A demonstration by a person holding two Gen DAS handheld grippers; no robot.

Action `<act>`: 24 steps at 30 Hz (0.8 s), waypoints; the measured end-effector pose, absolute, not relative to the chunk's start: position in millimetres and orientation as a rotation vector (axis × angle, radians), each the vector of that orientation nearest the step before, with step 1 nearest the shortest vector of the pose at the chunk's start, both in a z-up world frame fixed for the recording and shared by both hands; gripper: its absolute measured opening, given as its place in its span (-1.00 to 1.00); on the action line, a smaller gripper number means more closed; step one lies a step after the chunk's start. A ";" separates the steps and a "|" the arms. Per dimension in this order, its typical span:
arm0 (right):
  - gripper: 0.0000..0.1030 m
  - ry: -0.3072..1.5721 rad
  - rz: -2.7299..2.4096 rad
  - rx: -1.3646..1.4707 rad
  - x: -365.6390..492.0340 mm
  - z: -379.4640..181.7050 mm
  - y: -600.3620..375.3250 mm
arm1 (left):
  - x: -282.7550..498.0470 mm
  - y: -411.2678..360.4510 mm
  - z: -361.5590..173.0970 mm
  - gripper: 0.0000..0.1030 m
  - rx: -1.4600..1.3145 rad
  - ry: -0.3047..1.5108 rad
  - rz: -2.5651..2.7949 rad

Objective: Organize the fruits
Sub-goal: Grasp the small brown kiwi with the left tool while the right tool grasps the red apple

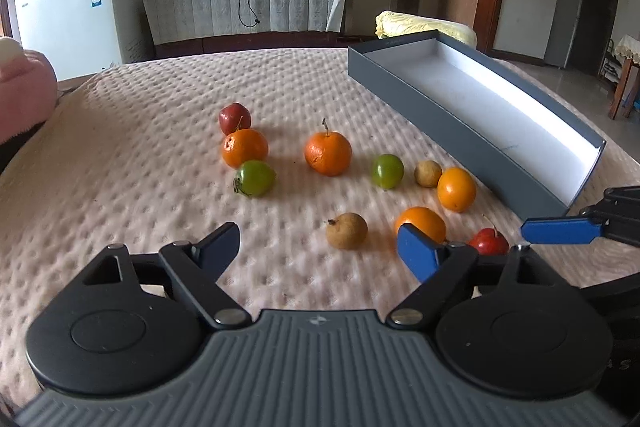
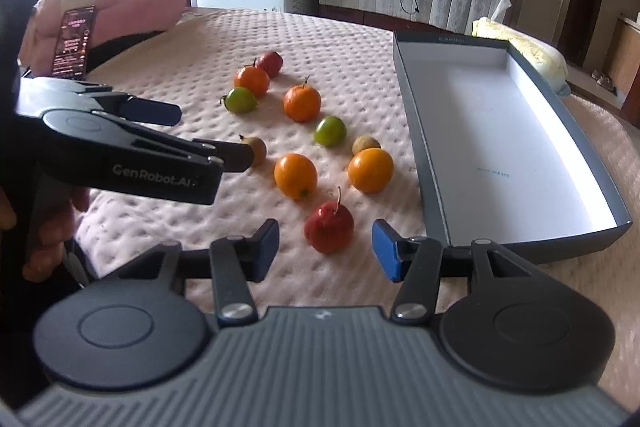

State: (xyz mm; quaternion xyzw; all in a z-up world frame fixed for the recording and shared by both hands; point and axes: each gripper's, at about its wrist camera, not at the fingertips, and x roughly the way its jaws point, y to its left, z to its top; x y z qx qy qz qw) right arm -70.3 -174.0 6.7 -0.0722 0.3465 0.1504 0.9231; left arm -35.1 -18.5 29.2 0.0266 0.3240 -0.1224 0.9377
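Note:
Several fruits lie loose on the pink quilted cover: oranges, green fruits, small brown fruits and red apples. The grey box with its white inside stands to the right, nothing in it. My right gripper stands open around the near red apple, with a gap showing on each side of the fruit. One of its blue fingers shows in the left wrist view. My left gripper is open just short of a brown fruit, touching nothing; the right wrist view shows the left gripper side-on.
A pink plush toy and a phone lie at the far left. A cabbage rests behind the box. A person's hand holds the left gripper. Beyond the cover stand a white fridge and a low cabinet.

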 end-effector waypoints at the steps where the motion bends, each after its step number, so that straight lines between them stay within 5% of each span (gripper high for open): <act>1: 0.05 0.715 0.307 -0.145 -68.3 6.2 -173.8 | -33.9 -18.6 29.0 0.72 0.050 0.660 -0.251; 10: -0.18 0.751 0.300 -0.152 -57.5 -2.3 -172.4 | -19.0 -21.5 18.3 0.32 0.020 0.712 -0.271; 24: -0.32 0.770 0.299 -0.140 -49.7 -7.6 -172.1 | -8.3 -35.2 11.7 0.01 0.004 0.731 -0.310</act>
